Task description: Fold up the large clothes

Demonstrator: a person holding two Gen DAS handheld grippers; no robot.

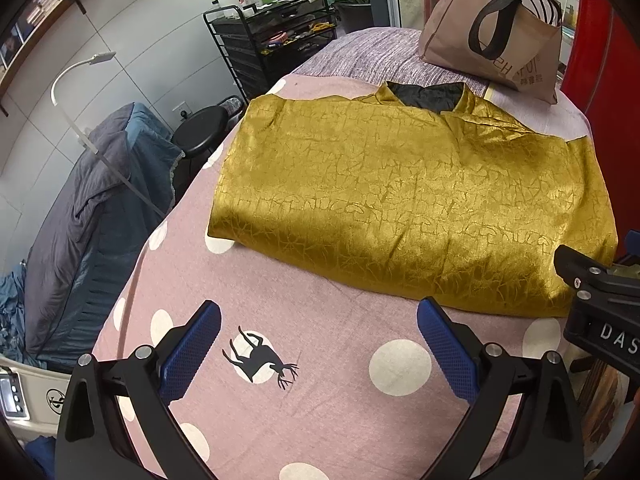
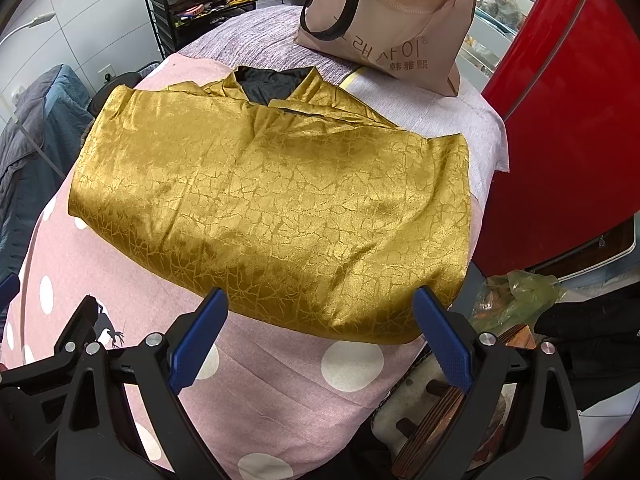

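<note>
1. Garment (image 1: pixel 404 196) lies mid-frame on the sheet (image 1: pixel 340 360) covering the surface.
2. Bag (image 1: pixel 496 36) stands behind it, upper right.
3. Cart (image 1: pixel 272 40) stands upper left, beyond the surface.

surface: bed (image 1: pixel 380 52) under a pink dotted sheet (image 1: pixel 328 400)
on it: folded gold garment (image 1: pixel 400 200), beige tote bag (image 1: pixel 492 28)

Both wrist cams low over near edge of pink sheet (image 1: pixel 340 420), facing far edge. Left cam sits toward near-left corner, right cam toward near-right corner. Shared: gold garment (image 1: pixel 400 200) (image 2: pixel 272 208), tote bag (image 1: pixel 492 36) (image 2: pixel 384 28), black cart (image 1: pixel 276 36).
</note>
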